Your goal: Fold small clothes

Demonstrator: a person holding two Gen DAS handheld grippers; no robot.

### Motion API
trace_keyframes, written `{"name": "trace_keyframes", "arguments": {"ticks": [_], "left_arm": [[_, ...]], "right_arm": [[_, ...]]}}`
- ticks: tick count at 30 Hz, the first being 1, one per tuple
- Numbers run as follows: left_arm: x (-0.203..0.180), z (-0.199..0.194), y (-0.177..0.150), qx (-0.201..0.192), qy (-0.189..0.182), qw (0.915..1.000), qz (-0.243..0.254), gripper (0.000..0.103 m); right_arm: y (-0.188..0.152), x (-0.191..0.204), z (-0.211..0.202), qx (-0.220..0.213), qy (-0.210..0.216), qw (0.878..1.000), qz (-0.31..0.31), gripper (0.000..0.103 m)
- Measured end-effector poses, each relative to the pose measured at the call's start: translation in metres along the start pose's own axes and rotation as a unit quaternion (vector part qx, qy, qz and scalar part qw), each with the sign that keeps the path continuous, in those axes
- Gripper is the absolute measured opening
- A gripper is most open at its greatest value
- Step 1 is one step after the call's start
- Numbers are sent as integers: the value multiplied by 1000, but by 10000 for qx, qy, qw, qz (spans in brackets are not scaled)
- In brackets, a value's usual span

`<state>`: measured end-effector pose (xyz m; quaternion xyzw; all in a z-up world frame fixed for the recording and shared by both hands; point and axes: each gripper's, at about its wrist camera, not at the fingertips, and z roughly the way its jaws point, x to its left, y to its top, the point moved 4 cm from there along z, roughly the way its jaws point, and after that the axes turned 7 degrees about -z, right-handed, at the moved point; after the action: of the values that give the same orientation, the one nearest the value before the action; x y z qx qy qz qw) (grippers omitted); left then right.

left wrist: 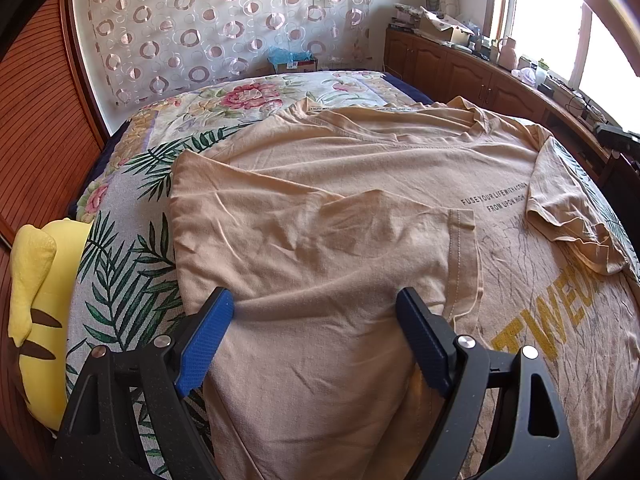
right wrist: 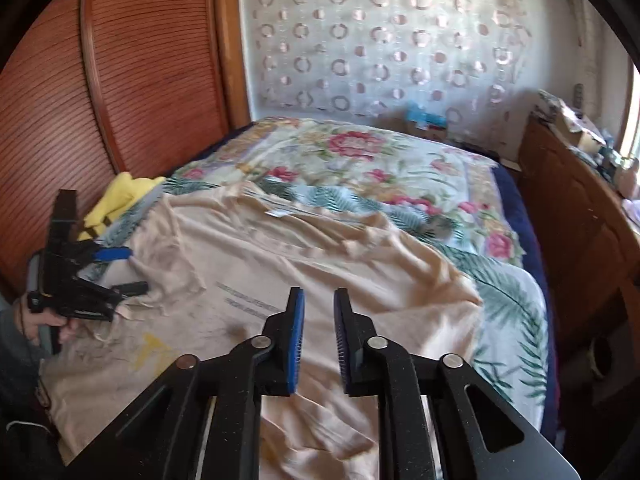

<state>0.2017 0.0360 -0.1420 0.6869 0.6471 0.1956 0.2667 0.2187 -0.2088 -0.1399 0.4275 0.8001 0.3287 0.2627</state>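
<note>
Item: peach T-shirt (left wrist: 360, 168), spread across centre frame on the floral bedspread (left wrist: 132, 264), one side folded inward; left gripper (left wrist: 316, 308) jaws wide apart, astride that fold, apparently steadying it; right gripper (right wrist: 319, 300) narrowly parted, empty, above the shirt.

I see a bed (left wrist: 132, 264) under a leaf-and-flower cover, with a peach T-shirt (left wrist: 320, 184) spread flat across it and a yellow plush toy (left wrist: 40, 304) at its edge.
</note>
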Motion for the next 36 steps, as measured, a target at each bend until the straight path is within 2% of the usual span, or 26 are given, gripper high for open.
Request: {"name": "trace_keyframes", "arguments": {"ticks": [4, 8, 18, 24, 25, 26, 27, 31, 36], "left_arm": [[0, 0, 0, 1, -4, 10000, -2, 84], [0, 0, 0, 1, -5, 10000, -4, 84], [-2, -7, -2, 23, 113, 9999, -21, 84], [-4, -41, -9, -313, 48, 9995, -91, 84], [-4, -47, -10, -367, 24, 9992, -125, 84], [-4, -51, -11, -419, -5, 9990, -162, 84], [-4, -56, -11, -462, -28, 9987, -201, 84], [-4, -72, -13, -615, -70, 9977, -267, 84], [-10, -82, -13, -730, -141, 9970, -229, 84]], "right_arm": [[-27, -10, -4, 183, -225, 9993, 217, 26], [-55, -9, -3, 310, -179, 9984, 445, 26], [-78, 11, 10, 625, 56, 9967, 509, 26], [-88, 9, 3, 619, 135, 9960, 631, 26], [-89, 9, 1, 588, 182, 9963, 607, 25], [-88, 9, -1, 560, 204, 9968, 541, 13], [-88, 10, -3, 555, 227, 9971, 464, 9], [-92, 12, -25, 346, 517, 9976, 290, 6], [-112, 19, -47, 460, 778, 9959, 78, 6]]}}
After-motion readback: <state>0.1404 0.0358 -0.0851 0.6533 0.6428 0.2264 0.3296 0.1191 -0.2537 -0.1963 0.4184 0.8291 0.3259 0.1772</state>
